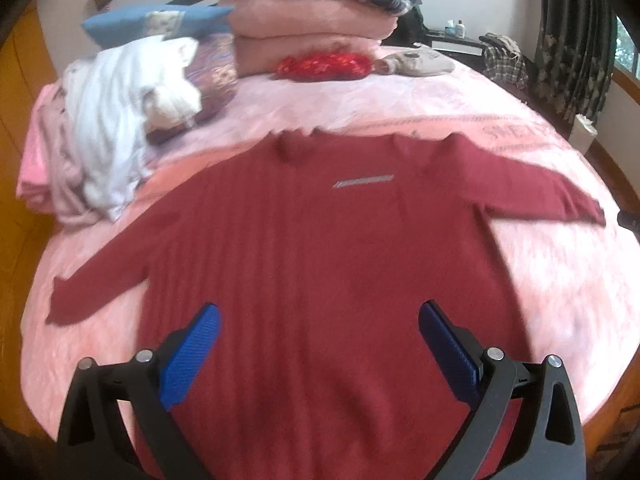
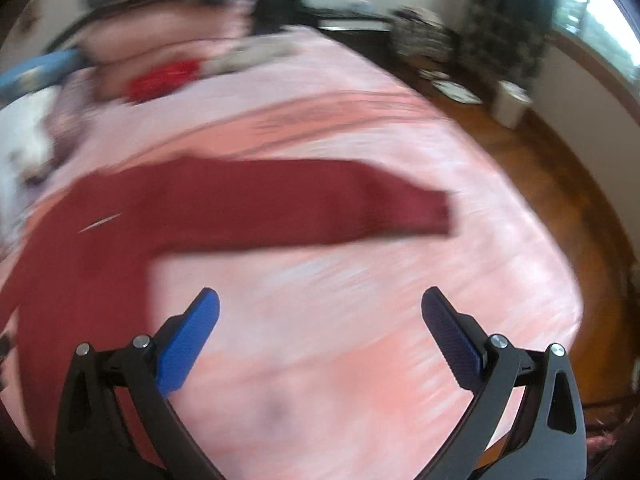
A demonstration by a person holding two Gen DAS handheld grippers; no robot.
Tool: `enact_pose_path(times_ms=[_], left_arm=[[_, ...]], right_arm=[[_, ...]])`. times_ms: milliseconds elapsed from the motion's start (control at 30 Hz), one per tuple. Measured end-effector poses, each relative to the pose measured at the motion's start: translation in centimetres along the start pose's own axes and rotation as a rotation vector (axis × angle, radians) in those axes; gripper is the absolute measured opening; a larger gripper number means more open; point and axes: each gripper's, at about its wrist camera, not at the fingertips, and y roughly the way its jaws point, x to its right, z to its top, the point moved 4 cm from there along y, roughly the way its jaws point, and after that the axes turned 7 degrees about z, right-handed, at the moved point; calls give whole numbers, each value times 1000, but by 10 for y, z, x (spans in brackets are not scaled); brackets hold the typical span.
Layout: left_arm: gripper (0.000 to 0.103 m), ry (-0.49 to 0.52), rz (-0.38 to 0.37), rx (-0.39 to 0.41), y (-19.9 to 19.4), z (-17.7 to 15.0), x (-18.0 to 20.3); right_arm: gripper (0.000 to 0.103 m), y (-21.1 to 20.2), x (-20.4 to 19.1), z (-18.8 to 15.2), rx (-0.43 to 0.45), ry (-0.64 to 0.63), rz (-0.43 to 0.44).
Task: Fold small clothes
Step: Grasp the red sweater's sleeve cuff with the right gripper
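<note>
Two tools gaping wide and empty, left tool (image 1: 319, 330) over ribbed red sweater (image 1: 320, 248) spread flat on pink bed (image 1: 540, 280), right tool (image 2: 320, 320) over bare fuzzy blanket beside sleeve (image 2: 320, 200).

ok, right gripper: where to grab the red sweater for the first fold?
Probably the cuff of the sleeve lying flat and stretched out on the bed. Right gripper is open over bare bedding nearest that sleeve; come in from the cuff's free end, low, pinching the edge of the sweater.
</note>
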Motion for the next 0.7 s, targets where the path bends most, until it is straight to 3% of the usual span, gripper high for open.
enact_pose_path(times_ms=[100, 233, 300, 367, 467, 500, 567, 600, 633, 700], left_arm=[[99, -15, -31, 12, 14, 27, 27], [99, -38, -42, 9, 41, 62, 63], [99, -41, -50, -8, 53, 71, 74], [99, -32, -45, -18, 64, 75, 83], [99, -5, -16, -21, 77, 75, 86], [99, -2, -9, -24, 79, 74, 85], [99, -2, 4, -40, 87, 67, 78], [99, -9, 9, -54, 91, 63, 72], [99, -16, 11, -62, 93, 60, 67], [99, -25, 25, -72, 97, 52, 52]], right_arm=[[100, 54, 78, 37, -79, 115, -19], [100, 123, 147, 55, -197, 259, 70], [96, 147, 156, 55, -227, 279, 96], [80, 166, 157, 52, -269, 287, 116], [78, 176, 158, 56, -255, 285, 113], [73, 175, 159, 59, -245, 283, 114], [28, 173, 157, 63, -230, 263, 121], [16, 171, 154, 65, -236, 251, 137], [7, 168, 152, 65, -245, 258, 161], [6, 162, 151, 70, -223, 259, 180]])
